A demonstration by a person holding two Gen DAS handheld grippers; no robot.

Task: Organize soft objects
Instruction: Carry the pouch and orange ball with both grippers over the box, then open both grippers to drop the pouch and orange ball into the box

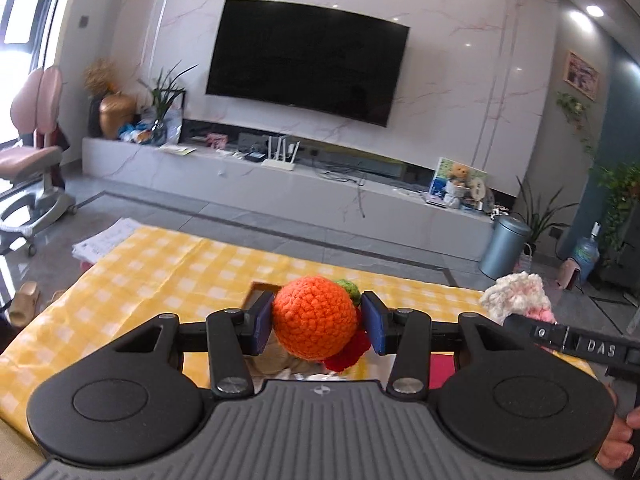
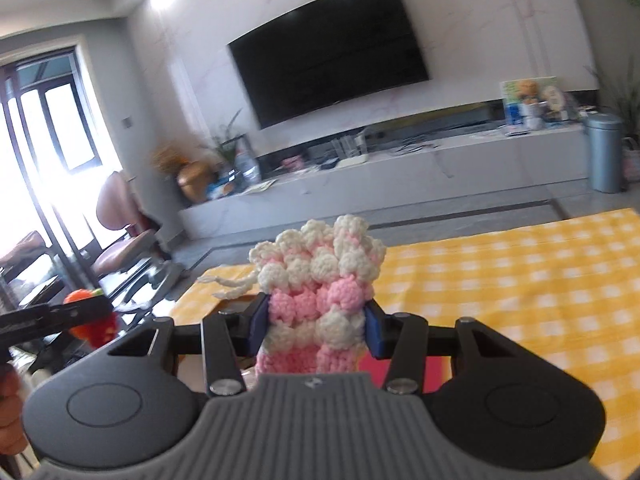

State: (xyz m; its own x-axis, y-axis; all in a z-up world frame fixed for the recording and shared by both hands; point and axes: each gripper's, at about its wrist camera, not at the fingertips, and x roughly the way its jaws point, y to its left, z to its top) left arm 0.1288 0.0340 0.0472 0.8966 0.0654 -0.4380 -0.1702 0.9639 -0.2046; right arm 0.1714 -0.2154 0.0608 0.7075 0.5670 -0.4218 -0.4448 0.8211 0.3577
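Observation:
My left gripper (image 1: 316, 322) is shut on an orange crocheted ball (image 1: 314, 318) with a green leaf and a red crocheted piece (image 1: 347, 354) hanging under it, held above the table with the yellow checked cloth (image 1: 160, 272). My right gripper (image 2: 314, 326) is shut on a pink and white crocheted piece (image 2: 316, 280), also held above the cloth (image 2: 520, 280). The pink and white piece also shows at the right of the left wrist view (image 1: 516, 296). The orange ball also shows at the left edge of the right wrist view (image 2: 82, 296).
A box opening (image 1: 260, 292) lies on the cloth behind the orange ball, mostly hidden. A red sheet (image 2: 404, 372) lies under the right gripper. Beyond the table are a TV (image 1: 304, 60), a long white cabinet (image 1: 280, 184), a pink chair (image 1: 32, 152) and a grey bin (image 1: 504, 248).

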